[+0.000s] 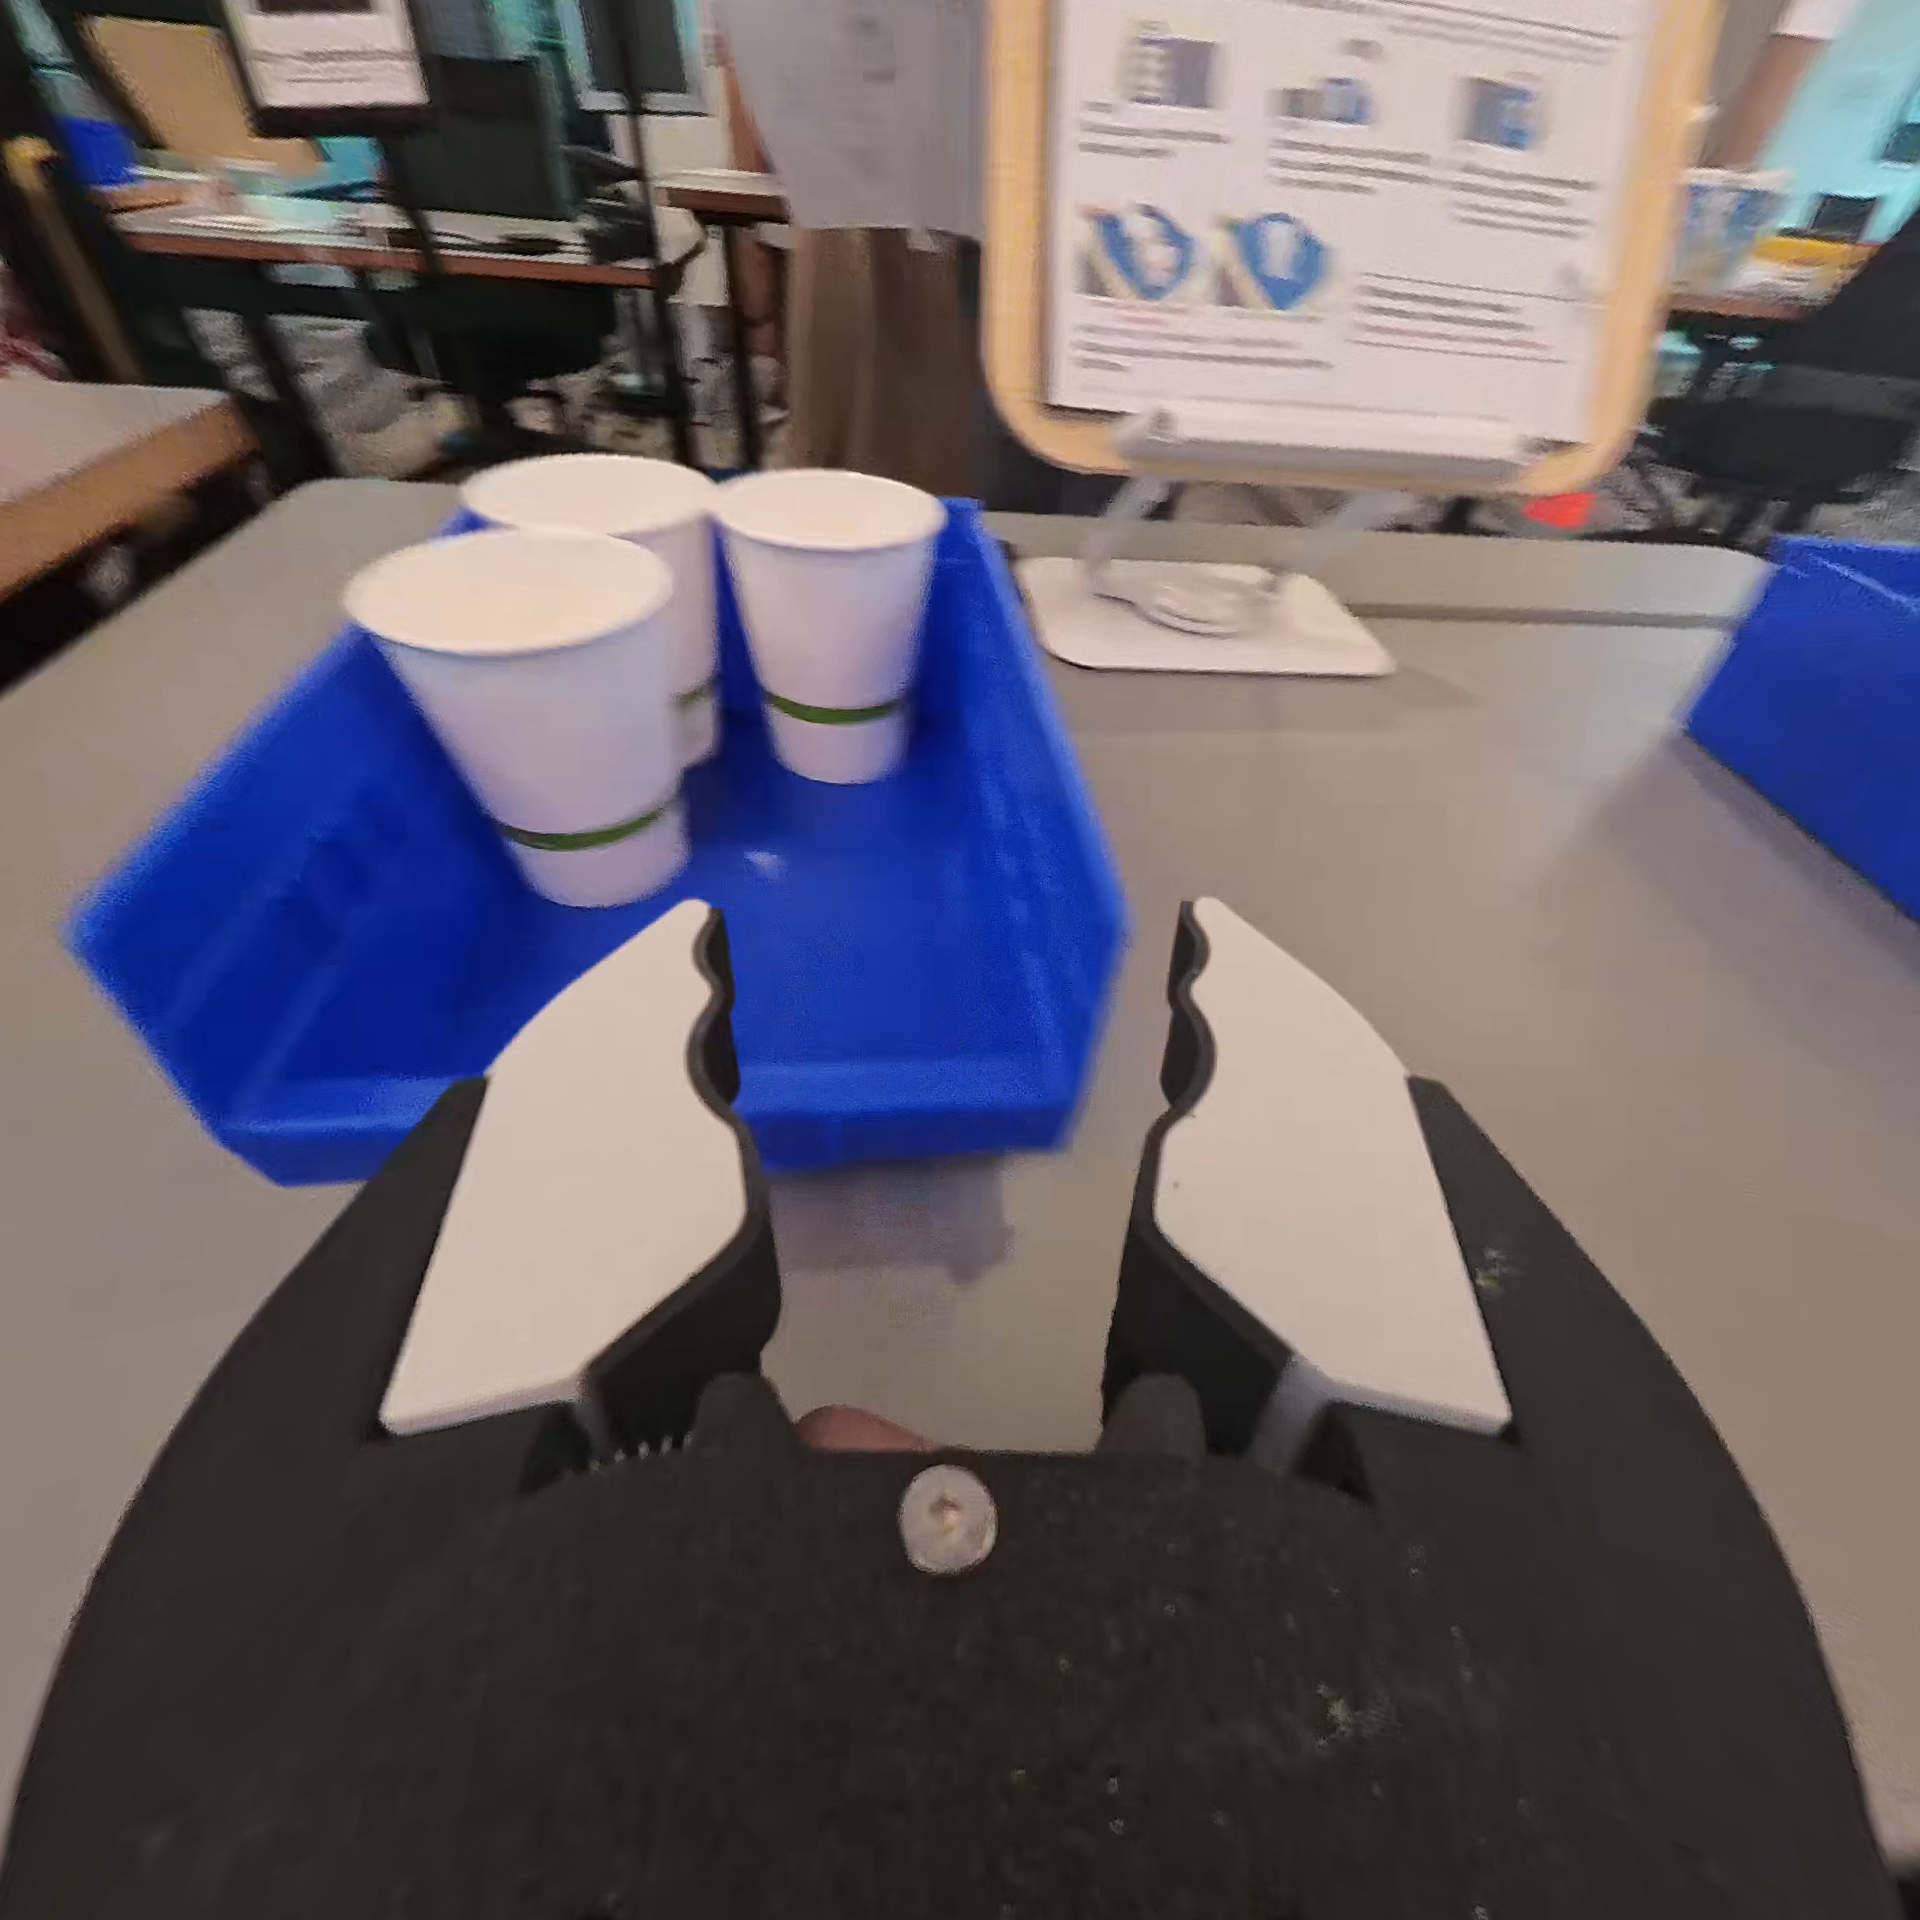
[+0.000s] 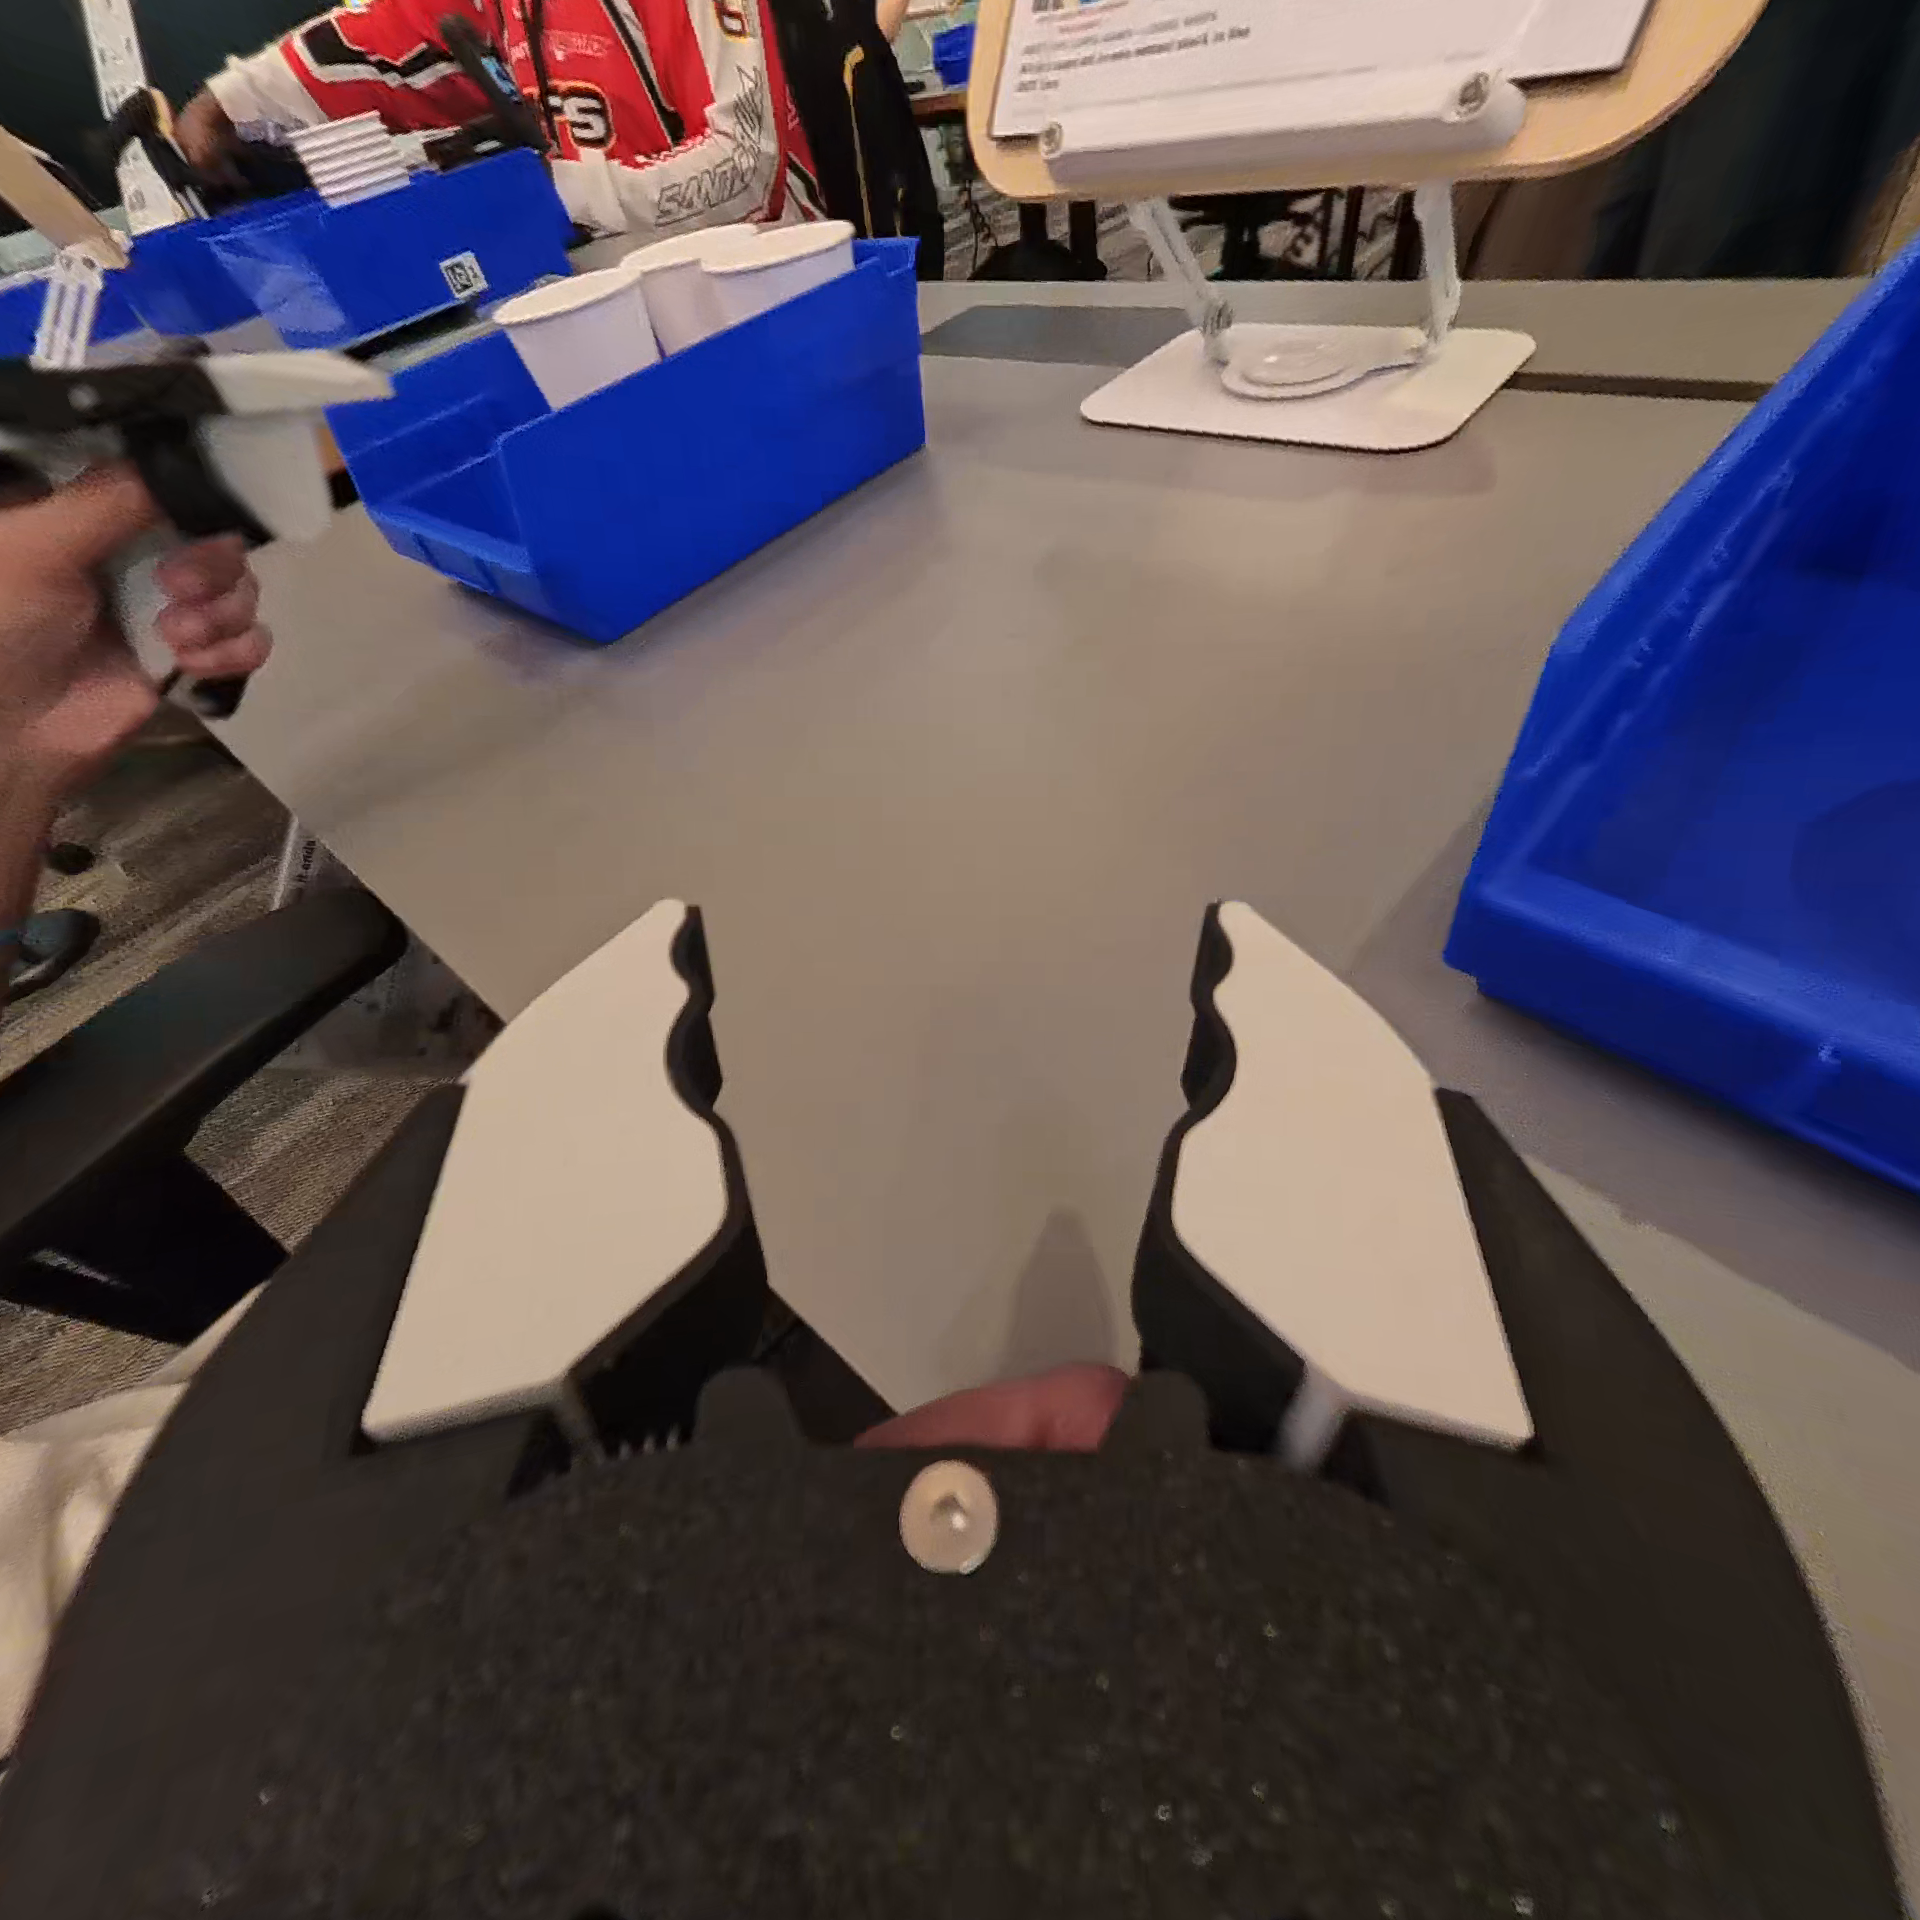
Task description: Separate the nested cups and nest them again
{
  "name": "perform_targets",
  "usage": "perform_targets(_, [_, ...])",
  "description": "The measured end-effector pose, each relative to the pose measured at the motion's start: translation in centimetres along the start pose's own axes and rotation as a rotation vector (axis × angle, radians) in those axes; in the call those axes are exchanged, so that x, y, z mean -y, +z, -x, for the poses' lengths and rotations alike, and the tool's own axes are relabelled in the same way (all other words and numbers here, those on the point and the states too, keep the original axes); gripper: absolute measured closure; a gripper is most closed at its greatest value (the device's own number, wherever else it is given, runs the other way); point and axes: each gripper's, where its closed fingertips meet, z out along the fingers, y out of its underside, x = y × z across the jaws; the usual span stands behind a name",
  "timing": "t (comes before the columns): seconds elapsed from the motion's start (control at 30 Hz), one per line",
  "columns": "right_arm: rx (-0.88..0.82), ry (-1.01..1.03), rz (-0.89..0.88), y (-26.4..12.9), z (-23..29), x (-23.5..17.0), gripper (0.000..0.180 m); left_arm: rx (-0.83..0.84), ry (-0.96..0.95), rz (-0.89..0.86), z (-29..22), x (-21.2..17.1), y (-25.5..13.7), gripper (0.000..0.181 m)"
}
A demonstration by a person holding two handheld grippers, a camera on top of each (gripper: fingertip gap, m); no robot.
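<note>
Grey table (image 1: 1351,883): blue bin (image 1: 935,1018) far left, holding three white cups (image 1: 540,707), upright, touching. Second bin (image 2: 1714,831) right. Left gripper (image 1: 951,935) spread, empty, near bin's front. Right gripper (image 2: 951,935) spread, empty, over bare table.

Even, soft indoor light fills the room, bright enough, with no hard glare. The left wrist view is smeared by motion: the paper cups (image 1: 540,707) and the instruction board (image 1: 1340,229) look soft. The right wrist view is sharper. Faint shadows lie on the grey surface (image 2: 935,727). Wide-angle bending curves straight edges near the borders.
</note>
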Motion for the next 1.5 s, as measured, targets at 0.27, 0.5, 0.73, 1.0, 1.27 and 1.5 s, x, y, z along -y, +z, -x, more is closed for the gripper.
perform_targets(0.27, [0.042,-0.001,0.002,-0.3,0.8,-0.4,0.092,0.272,-0.101,0.25,10.3,-0.2,10.4,0.084])
perform_targets(0.5, [0.102,-0.027,0.041,0.0,2.5,-1.3,0.092,0.368,-0.159,0.395,13.0,-1.2,14.6,0.081])
perform_targets(0.73, [0.114,-0.045,0.065,0.0,2.8,-1.9,0.093,0.395,-0.172,0.383,14.0,-0.7,15.8,0.093])
perform_targets(1.0, [0.099,-0.03,0.027,-0.6,1.6,-0.9,0.094,0.229,-0.159,0.299,11.7,0.9,12.0,0.099])
perform_targets(1.27, [0.25,-0.044,-0.022,-0.8,1.7,1.9,0.093,-0.258,0.152,0.147,1.9,5.7,1.5,0.1])
perform_targets(1.5, [0.439,-0.322,0.001,2.2,6.3,7.8,0.087,-0.878,0.393,0.201,-14.9,4.3,-4.5,0.099])
